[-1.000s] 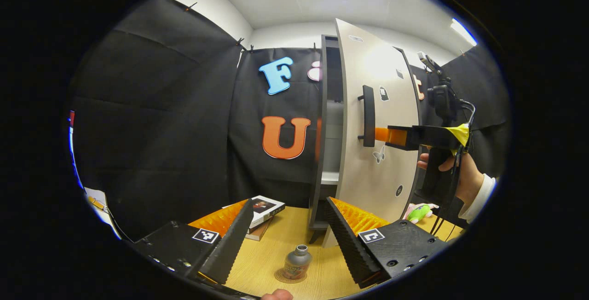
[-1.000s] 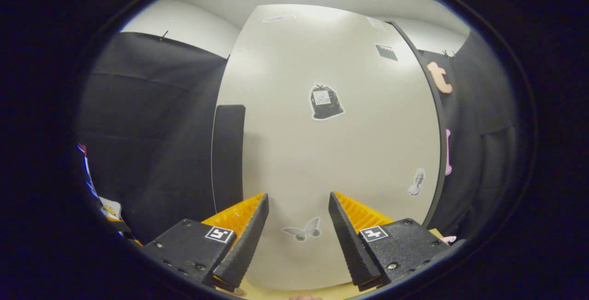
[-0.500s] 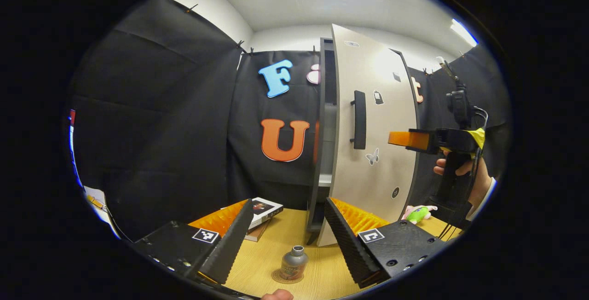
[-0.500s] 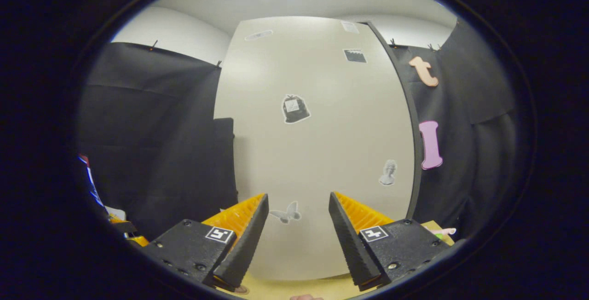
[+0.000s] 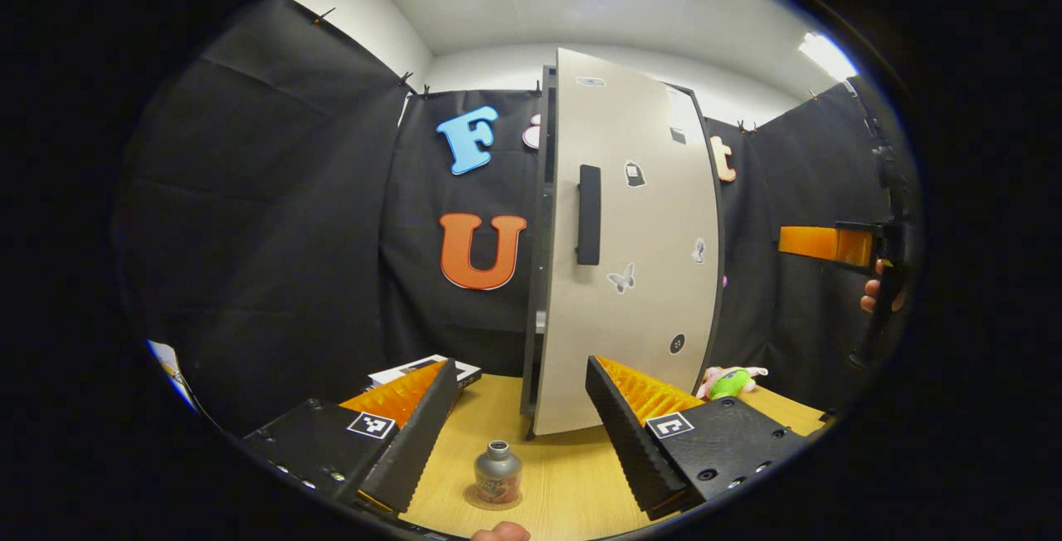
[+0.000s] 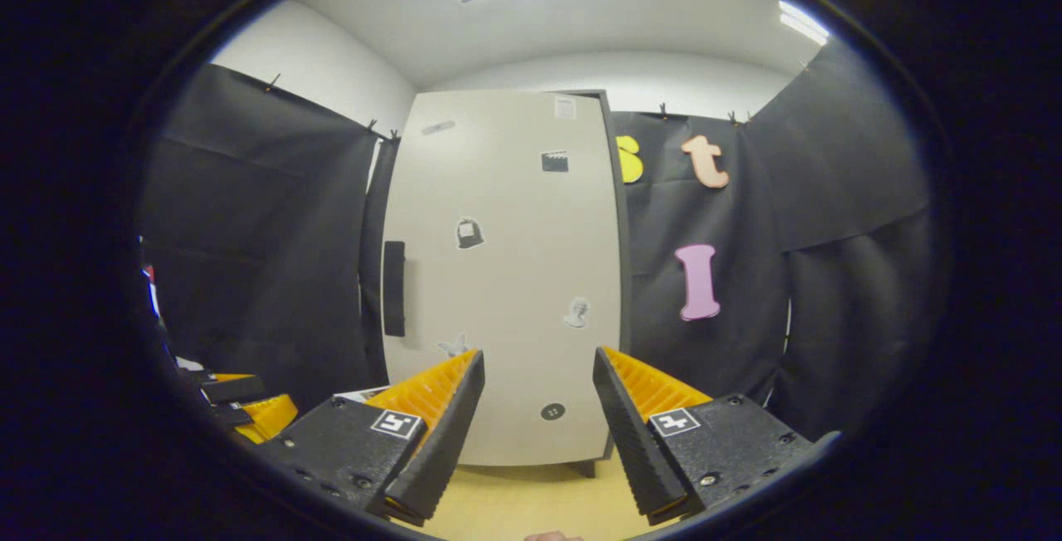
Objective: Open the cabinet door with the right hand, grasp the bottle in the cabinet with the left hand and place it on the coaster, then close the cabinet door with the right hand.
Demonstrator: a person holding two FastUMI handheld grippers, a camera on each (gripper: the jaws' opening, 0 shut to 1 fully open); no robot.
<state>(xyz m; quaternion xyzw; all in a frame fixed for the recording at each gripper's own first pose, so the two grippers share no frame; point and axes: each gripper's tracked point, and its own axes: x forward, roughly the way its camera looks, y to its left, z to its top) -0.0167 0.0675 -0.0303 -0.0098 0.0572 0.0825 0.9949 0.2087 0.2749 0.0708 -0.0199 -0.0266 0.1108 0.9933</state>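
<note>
A small grey bottle (image 5: 497, 472) stands upright on a round coaster (image 5: 477, 500) on the wooden table (image 5: 572, 475), between and below my left gripper's (image 5: 518, 429) open fingers, apart from them. The tall cabinet's pale door (image 5: 626, 251) with its dark handle (image 5: 588, 214) is almost shut, a narrow gap left at its left edge. In the right gripper view the door (image 6: 506, 275) and handle (image 6: 394, 288) face me from a distance. My right gripper (image 6: 531, 425) is open and holds nothing. It appears in the left gripper view as the right gripper (image 5: 809, 241), held by a hand (image 5: 871, 296), away from the door.
A stack of books (image 5: 419, 371) lies on the table left of the cabinet. A green and pink plush toy (image 5: 730, 381) lies to the cabinet's right. The left gripper (image 6: 249, 408) appears at the left edge of the right gripper view.
The door has swung from partly open to nearly shut. My right gripper has drawn back from the door to the right. The left gripper has pulled back slightly from the bottle.
</note>
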